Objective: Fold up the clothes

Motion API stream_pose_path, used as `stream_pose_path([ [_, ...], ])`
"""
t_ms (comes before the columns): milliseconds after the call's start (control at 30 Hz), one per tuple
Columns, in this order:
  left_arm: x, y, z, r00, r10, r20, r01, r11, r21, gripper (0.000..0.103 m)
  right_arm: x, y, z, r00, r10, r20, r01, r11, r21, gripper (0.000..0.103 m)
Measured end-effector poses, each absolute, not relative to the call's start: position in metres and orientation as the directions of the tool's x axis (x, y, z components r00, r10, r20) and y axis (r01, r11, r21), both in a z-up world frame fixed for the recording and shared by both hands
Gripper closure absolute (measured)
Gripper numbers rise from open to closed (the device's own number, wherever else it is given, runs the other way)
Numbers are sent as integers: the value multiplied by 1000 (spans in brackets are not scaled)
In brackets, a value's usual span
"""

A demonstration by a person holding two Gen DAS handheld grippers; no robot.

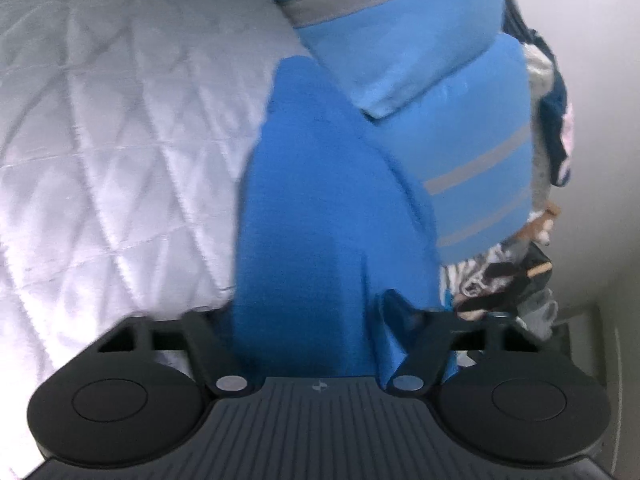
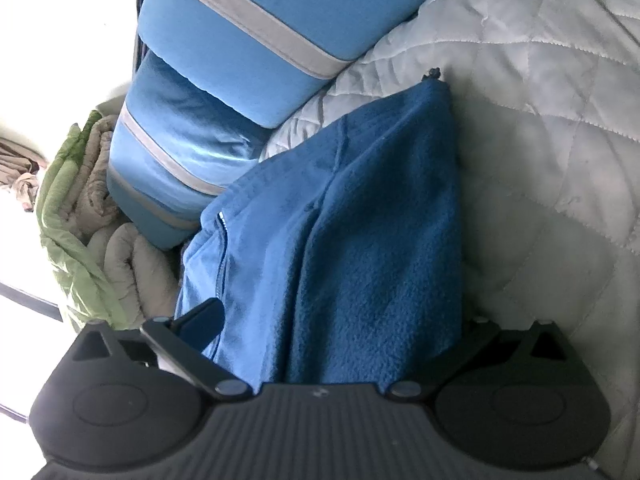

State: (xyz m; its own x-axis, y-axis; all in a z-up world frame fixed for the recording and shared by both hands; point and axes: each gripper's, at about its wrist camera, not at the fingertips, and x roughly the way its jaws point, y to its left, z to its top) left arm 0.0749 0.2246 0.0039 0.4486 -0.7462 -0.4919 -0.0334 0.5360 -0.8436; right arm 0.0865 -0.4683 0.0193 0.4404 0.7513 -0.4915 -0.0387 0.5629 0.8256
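A blue fleece garment (image 1: 320,200) lies bunched on a white quilted bed cover (image 1: 120,120). It fills the gap of my left gripper (image 1: 312,308) and hides the pads; only one dark fingertip (image 1: 394,300) pokes out at the cloth's right side. In the right wrist view the same fleece (image 2: 360,220) drapes over the middle of my right gripper (image 2: 332,320). Its jaws stand wide: the left finger (image 2: 200,318) shows beside the cloth's zipped edge, and the right finger is covered.
Light blue cushions with grey stripes (image 2: 260,20) are stacked behind the fleece, also seen as cushions (image 1: 440,140). A green and beige blanket heap (image 2: 80,220) lies left of them. Mixed clothes (image 1: 500,276) pile up at the bed's right edge. Quilt (image 2: 540,120) spreads to the right.
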Motion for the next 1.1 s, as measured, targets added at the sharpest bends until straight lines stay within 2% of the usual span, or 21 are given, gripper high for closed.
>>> stream_pose_path([
  [33, 75, 227, 2, 449, -743, -496, -44, 536, -843, 57, 86, -469, 19, 445, 745, -497, -32, 568, 823, 12],
  [100, 74, 230, 0, 449, -741, -500, -60, 533, -844, 62, 84, -474, 16, 450, 732, -511, -1, 573, 820, 42],
  [133, 74, 230, 0, 450, -743, -496, -60, 530, -846, 64, 84, -478, 14, 450, 729, -515, 21, 568, 823, 46],
  [200, 73, 228, 3, 454, -741, -495, -45, 536, -843, 72, 82, -480, 14, 453, 735, -504, 20, 557, 830, 62],
  [267, 72, 225, 7, 462, -733, -499, -26, 551, -834, 77, 80, -477, 19, 461, 727, -509, -3, 575, 818, 68],
  [500, 62, 213, 30, 516, -668, -537, 22, 637, -771, 84, 74, -467, 40, 497, 682, -537, -55, 642, 765, 73],
  [700, 49, 207, 62, 564, -650, -510, 77, 656, -751, 87, 64, -460, 68, 543, 652, -529, -100, 676, 730, 74],
  [1100, 27, 204, 128, 656, -580, -484, 147, 726, -672, 89, 43, -432, 131, 639, 626, -446, -190, 691, 698, 78],
])
